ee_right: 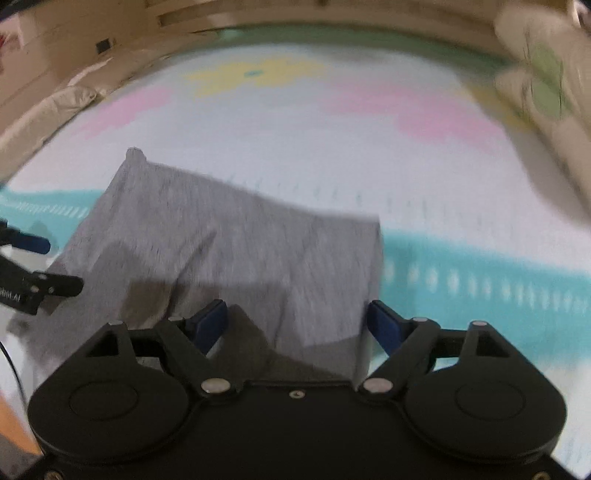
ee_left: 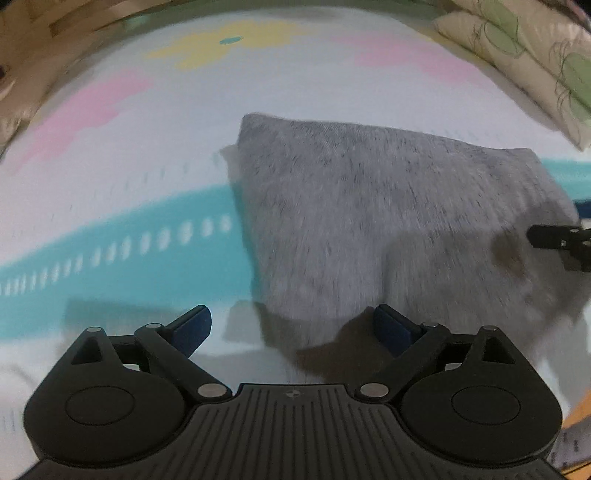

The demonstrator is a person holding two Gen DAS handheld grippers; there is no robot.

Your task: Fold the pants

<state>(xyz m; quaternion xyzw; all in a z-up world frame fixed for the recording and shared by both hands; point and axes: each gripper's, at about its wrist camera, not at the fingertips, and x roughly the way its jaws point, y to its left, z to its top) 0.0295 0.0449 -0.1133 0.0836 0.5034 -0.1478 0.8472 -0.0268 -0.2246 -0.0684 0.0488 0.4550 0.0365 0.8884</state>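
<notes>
Grey pants (ee_left: pixel 388 225) lie folded into a thick, roughly square bundle on a patterned bed sheet (ee_left: pixel 122 184). My left gripper (ee_left: pixel 291 328) stands open over the bundle's near left corner, its blue pads wide apart and touching nothing. In the right wrist view the same grey pants (ee_right: pixel 236 254) fill the middle. My right gripper (ee_right: pixel 295 325) is open above their near right edge, with cloth below the gap and neither pad pressing on it. Each gripper's black fingers show at the edge of the other's view: the right one's fingers (ee_left: pixel 554 236), the left one's fingers (ee_right: pixel 55 286).
The sheet is white with pink and yellow patches and a teal band (ee_right: pixel 480 273) with white dashes. Floral pillows (ee_left: pixel 524 62) lie at the far right. A wooden headboard (ee_right: pixel 258 18) runs along the far edge. An orange floor strip (ee_right: pixel 14 424) shows near left.
</notes>
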